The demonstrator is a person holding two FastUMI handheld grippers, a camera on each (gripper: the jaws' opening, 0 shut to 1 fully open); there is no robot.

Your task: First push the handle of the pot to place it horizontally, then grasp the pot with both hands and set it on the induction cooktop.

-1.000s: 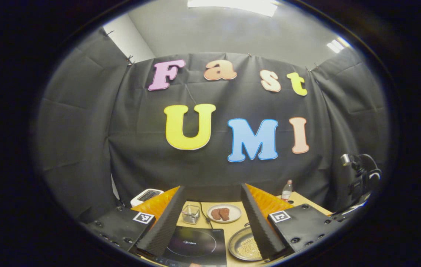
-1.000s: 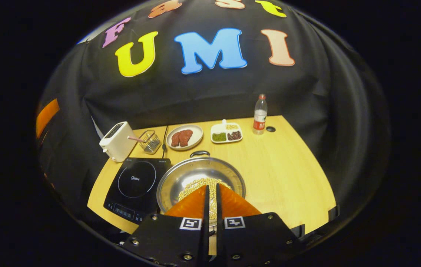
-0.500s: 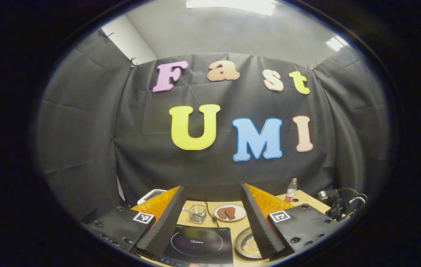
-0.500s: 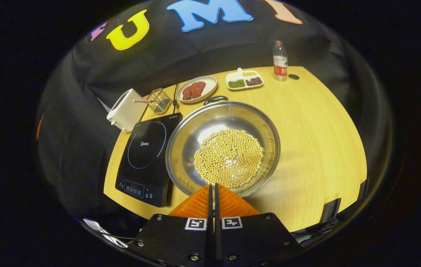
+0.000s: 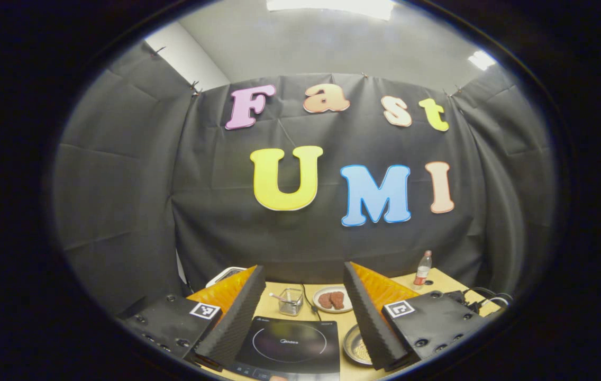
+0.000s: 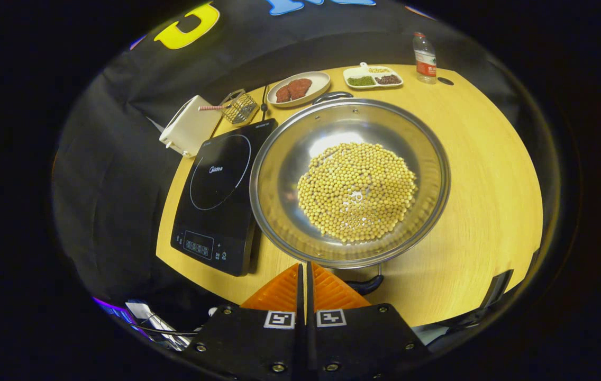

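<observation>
Pot [image 6: 351, 180]: centre frame, on table [image 6: 491, 174], beside induction cooktop [image 6: 221, 196]; holds beans [image 6: 357, 190]. Near handle [image 6: 366, 284] lower centre. Right tongs [image 6: 303, 272]: pressed together, empty, just beside handle. Left tongs [image 5: 300, 312]: wide, empty, raised. Risk: hard shove slides pot, spills beans.

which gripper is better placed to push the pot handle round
Right. The right gripper is shut, just beside the pot's near handle. The left gripper hangs open, facing the induction cooktop.

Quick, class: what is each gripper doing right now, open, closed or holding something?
Left gripper: jaws wide open, holding nothing.
Right gripper: jaws closed, holding nothing, at the pot's near handle.
</observation>
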